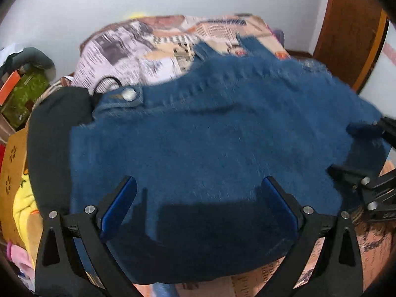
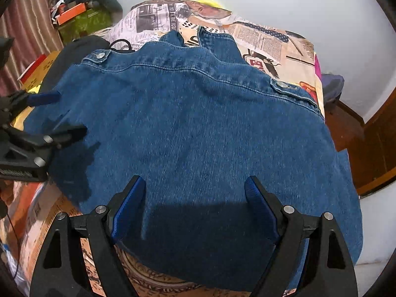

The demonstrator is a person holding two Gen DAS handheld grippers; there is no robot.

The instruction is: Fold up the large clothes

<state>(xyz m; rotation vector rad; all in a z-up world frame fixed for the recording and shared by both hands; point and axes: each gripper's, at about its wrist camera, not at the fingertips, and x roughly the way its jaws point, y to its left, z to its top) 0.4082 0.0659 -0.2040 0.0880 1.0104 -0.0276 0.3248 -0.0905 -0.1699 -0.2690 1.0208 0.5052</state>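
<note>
On the bed: a blue denim jacket (image 2: 198,128) lies spread back-side up over a newspaper-print bedspread (image 2: 272,39), its stitched hem band with two metal-buttoned tabs toward the far wall.
Garment layout: a narrow piece of denim, perhaps the sleeves or collar, pokes out beyond the far edge; I cannot tell which. The near edge hangs toward both cameras, so the cloth looks laid flat ready for a fold.
Left gripper (image 1: 198,203): its blue-padded fingers (image 1: 118,210) stand wide apart, released, hovering just above the near-left part of the denim and holding nothing.
Right gripper (image 2: 195,203): likewise spread and empty, its blue pads over the near-right part of the jacket; its shadow falls on the cloth between them.
Why so held: both tools sit side by side at the near edge, probably so each can take one side and lift the cloth evenly.
Beside the jacket: a black garment (image 1: 54,128) lies at the left edge, partly under the denim, with a black cord loop (image 2: 121,43) near the button tab.
Clutter: a green box with an orange lid (image 2: 81,17) sits beyond the bed's left side.
Stage, as I judge it: early, no fold visible yet.
</note>
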